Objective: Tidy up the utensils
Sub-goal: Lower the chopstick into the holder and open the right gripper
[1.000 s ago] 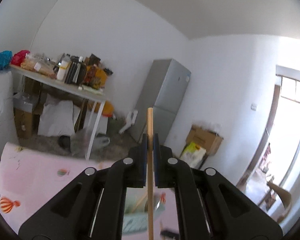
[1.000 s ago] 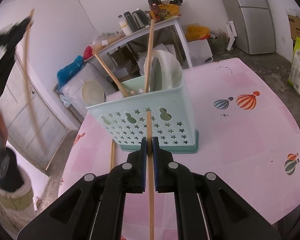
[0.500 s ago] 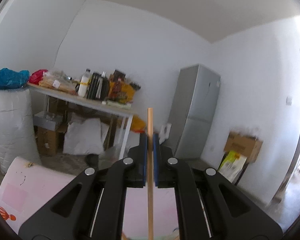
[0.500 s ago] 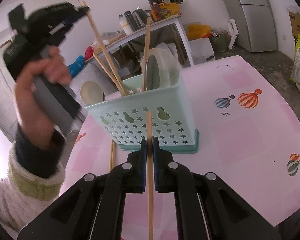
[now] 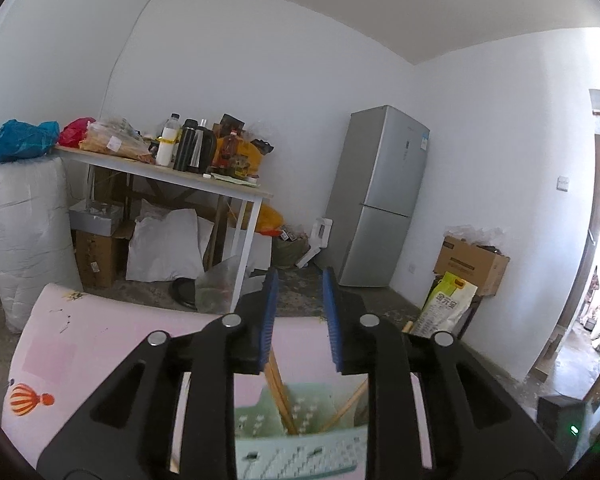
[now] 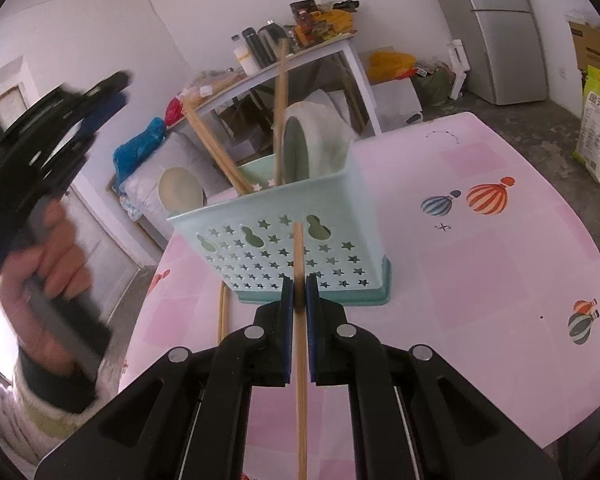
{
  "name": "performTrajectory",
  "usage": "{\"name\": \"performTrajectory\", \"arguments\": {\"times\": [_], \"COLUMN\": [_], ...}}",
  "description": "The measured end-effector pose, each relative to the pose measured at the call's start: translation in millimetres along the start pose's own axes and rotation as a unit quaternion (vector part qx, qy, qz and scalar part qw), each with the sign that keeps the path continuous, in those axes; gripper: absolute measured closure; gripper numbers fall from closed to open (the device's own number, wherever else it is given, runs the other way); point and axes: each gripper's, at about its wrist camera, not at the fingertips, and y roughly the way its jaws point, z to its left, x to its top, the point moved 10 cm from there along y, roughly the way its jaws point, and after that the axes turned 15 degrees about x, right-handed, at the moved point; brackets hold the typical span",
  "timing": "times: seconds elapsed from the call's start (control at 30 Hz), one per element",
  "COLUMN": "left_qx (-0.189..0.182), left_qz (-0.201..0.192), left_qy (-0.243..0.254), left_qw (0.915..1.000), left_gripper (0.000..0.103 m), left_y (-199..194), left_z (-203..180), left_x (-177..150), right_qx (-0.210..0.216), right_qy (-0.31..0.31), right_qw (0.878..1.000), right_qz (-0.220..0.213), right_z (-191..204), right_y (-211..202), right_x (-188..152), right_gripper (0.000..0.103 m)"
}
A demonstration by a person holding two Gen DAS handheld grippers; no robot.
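A mint-green utensil basket with star cut-outs stands on the pink table. It holds several wooden chopsticks and two ladles. My right gripper is shut on a wooden chopstick, just in front of the basket. My left gripper is open and empty, above the basket, where chopsticks lean inside. It also shows blurred in the right wrist view, left of the basket.
Another chopstick lies on the table left of the basket. Beyond the table are a cluttered white side table, a grey fridge, cardboard boxes and a large white sack.
My left gripper has opened and let go of its chopstick, which now stands in the basket. The right gripper has stayed put, still holding its chopstick.
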Motion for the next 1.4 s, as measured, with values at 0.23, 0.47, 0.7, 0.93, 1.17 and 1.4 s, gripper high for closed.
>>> {"name": "performTrajectory", "arguments": {"times": [0.23,0.47,0.7,0.93,1.17,1.4], "left_qx": [0.002,0.039,0.071,0.077,0.080,0.087], "left_qz": [0.036,0.160,0.240,0.258,0.258,0.260], "left_qy": [0.040,0.071,0.078,0.081,0.082,0.080], "left_qw": [0.9986,0.9838,0.9649,0.9597,0.9594,0.9584], "left_gripper": [0.070,0.069,0.069,0.069,0.069,0.069], "left_y": [-35.6,-28.7,-23.2,-21.6,-19.8,-16.7], "left_z": [23.0,66.1,96.3,102.2,100.1,101.4], "left_x": [-34.8,-124.3,-187.1,-198.0,-197.1,-198.5], "right_qx": [-0.002,0.004,0.018,0.049,0.065,0.036], "right_qy": [0.000,-0.023,-0.050,-0.086,-0.121,-0.133], "right_qw": [1.000,0.999,0.996,0.986,0.968,0.955], "right_qz": [-0.015,-0.043,-0.078,-0.131,-0.209,-0.264], "right_z": [3.6,22.5,42.9,72.1,96.6,92.7], "right_y": [-11.2,-28.7,-47.1,-57.6,-63.9,-46.1], "right_x": [4.2,22.5,56.1,121.6,192.5,227.0], "right_gripper": [0.097,0.097,0.097,0.097,0.097,0.097]}}
